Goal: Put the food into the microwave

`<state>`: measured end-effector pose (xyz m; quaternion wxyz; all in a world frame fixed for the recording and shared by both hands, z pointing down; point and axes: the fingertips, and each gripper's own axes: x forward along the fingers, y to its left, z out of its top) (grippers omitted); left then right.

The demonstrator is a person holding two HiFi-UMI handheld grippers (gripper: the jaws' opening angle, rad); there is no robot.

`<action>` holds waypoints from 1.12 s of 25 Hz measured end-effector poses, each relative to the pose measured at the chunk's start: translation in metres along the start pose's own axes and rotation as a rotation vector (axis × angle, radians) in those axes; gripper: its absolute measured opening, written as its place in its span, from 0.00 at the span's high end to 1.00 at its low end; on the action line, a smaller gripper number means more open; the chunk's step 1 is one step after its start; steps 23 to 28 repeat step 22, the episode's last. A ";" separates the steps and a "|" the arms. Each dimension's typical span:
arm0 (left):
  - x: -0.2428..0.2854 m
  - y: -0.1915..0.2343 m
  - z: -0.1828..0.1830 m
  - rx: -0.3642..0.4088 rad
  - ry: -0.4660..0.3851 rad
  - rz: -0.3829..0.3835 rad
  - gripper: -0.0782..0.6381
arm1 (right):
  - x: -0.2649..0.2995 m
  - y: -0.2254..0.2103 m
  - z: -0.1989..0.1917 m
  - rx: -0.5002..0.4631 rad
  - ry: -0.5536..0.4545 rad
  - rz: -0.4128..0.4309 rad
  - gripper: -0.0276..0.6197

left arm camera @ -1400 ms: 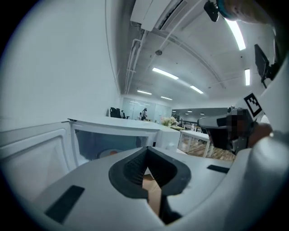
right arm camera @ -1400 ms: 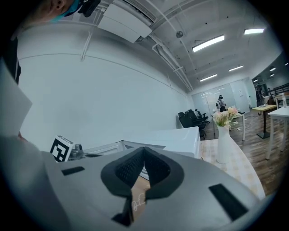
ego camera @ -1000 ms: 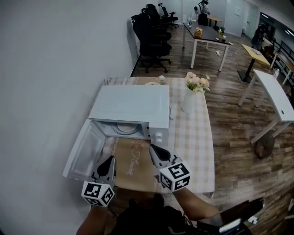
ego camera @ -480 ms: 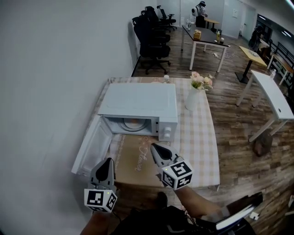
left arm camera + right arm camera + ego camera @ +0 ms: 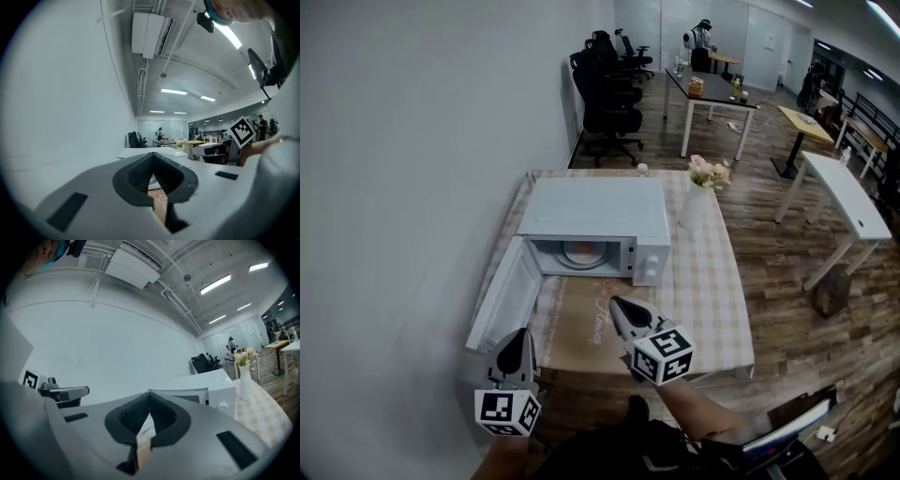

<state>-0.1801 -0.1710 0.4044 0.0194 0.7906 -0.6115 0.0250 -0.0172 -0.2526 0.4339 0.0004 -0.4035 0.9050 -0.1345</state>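
The white microwave stands on the checked table with its door swung wide to the left. Inside the cavity lies an orange-pink food item on a plate. My left gripper hangs off the table's front left corner, below the door, shut with nothing in it. My right gripper is over the table's front edge, above a brown mat, also shut and empty. In the right gripper view the microwave is ahead to the right, beyond the touching jaw tips of the right gripper.
A white vase of flowers stands right of the microwave. A small bottle sits at the table's far edge. The wall runs along the left. Office chairs and other tables stand behind and to the right.
The view has drawn back from the table, so the microwave looks farther and smaller. Both grippers have come away from the microwave front toward the body, still shut.
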 end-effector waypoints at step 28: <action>-0.018 0.005 -0.004 -0.056 -0.021 -0.066 0.88 | -0.007 0.025 0.011 -0.044 -0.017 -0.051 0.95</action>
